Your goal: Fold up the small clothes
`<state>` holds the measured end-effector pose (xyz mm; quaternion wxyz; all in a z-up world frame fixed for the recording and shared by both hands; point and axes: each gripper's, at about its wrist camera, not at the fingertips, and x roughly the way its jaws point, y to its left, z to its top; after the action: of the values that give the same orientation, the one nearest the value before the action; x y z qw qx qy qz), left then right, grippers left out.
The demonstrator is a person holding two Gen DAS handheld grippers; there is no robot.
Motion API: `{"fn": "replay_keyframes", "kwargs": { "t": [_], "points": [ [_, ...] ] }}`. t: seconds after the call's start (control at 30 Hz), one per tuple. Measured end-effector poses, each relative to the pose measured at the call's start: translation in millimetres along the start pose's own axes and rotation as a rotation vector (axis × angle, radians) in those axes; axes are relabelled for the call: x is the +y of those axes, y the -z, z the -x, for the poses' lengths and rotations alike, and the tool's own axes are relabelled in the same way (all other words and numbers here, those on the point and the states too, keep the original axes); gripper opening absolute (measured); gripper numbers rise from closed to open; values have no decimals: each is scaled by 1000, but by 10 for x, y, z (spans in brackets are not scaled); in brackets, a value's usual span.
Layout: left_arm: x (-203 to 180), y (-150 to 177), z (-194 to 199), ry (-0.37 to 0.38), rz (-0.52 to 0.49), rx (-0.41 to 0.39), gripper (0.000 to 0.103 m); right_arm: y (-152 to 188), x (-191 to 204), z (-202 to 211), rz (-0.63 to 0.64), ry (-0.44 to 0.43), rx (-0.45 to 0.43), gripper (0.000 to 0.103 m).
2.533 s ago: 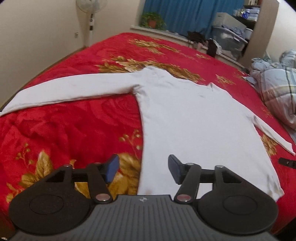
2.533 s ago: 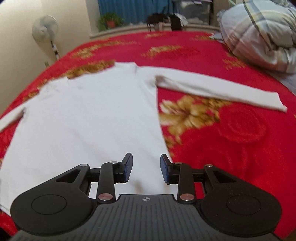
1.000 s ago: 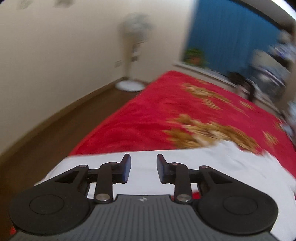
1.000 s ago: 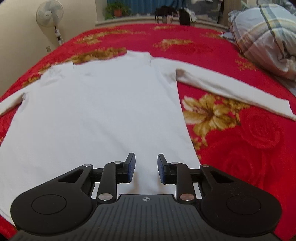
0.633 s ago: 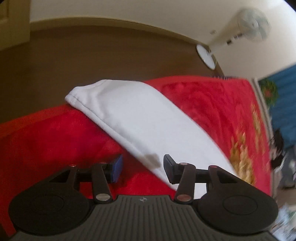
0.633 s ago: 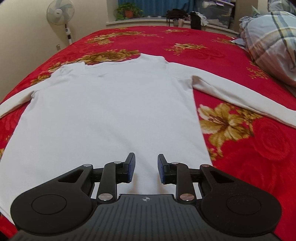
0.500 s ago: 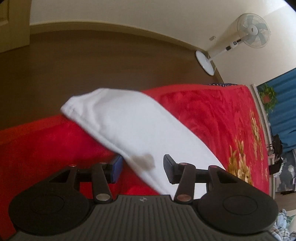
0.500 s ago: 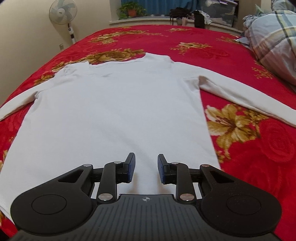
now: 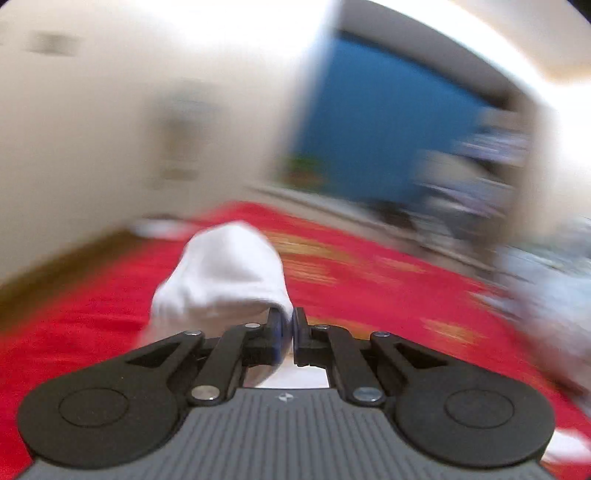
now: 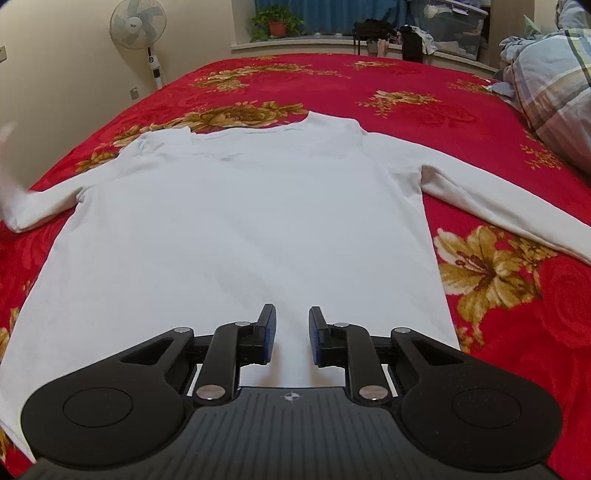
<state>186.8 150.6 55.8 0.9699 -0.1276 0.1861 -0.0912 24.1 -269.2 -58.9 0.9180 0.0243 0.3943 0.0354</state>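
A white long-sleeved shirt (image 10: 251,221) lies flat on the red flowered bedspread (image 10: 406,85), neck away from me, its right sleeve (image 10: 509,214) stretched out to the right. My left gripper (image 9: 293,325) is shut on the cuff end of the left sleeve (image 9: 225,273) and holds it lifted off the bed; that view is blurred by motion. In the right wrist view the lifted sleeve end is a white blur (image 10: 7,177) at the left edge. My right gripper (image 10: 292,332) is open and empty above the shirt's hem.
A plaid duvet (image 10: 554,85) is heaped at the bed's far right. A standing fan (image 10: 138,26) stands by the left wall. A windowsill holds a potted plant (image 10: 277,22), dark bags (image 10: 410,46) and a storage box.
My left gripper has shut on the left sleeve's cuff and lifted it, swinging up from the bed's edge. My right gripper has drifted slightly left and stayed open.
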Motion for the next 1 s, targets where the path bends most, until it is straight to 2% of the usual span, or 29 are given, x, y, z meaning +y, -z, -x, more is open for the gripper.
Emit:
{"fn": "replay_keyframes", "kwargs": {
  "t": [0.07,0.1,0.13,0.2,0.33,0.4,0.47,0.53,0.63,0.67,0.77,0.9,0.93,0.97,1.0],
  "points": [
    [-419,124,-125,243,-54,113,36,-8,-12,-11,-13,-10,-7,20],
    [-509,183,-138,280,-56,116,36,-9,-21,-19,-22,-16,-10,20],
    [-527,225,-151,274,-48,110,36,-7,-30,-28,-32,-21,-11,20],
    [-375,238,-248,219,-17,134,36,-2,-54,-36,-52,-29,-11,20],
    [128,193,-471,-7,-13,154,34,-25,-137,-26,-117,-55,-16,20],
    [384,154,-657,-122,-10,217,34,-78,-193,-46,-152,-65,-19,21],
    [622,200,-712,-186,41,270,34,-195,-264,-130,-202,-81,-20,21],
    [803,226,-713,-221,92,294,34,-354,-315,-261,-247,-85,-35,21],
    [910,205,-564,-247,84,298,34,-646,-413,-611,-341,-82,-39,30],
    [883,220,-447,-244,72,299,34,-736,-450,-778,-381,-83,-24,34],
    [873,188,-359,-233,48,301,35,-931,-501,-1247,-472,-67,38,36],
    [861,221,-409,-220,26,311,35,-1130,-456,-1533,-551,-51,18,37],
    [827,262,-505,-219,20,316,35,-1183,-441,-1572,-559,-53,14,33],
    [828,279,-528,-218,16,320,35,-1238,-421,-1603,-554,-40,12,9],
    [829,299,-574,-218,13,325,35,-1306,-406,-1615,-545,-27,6,3]
  ]
}}
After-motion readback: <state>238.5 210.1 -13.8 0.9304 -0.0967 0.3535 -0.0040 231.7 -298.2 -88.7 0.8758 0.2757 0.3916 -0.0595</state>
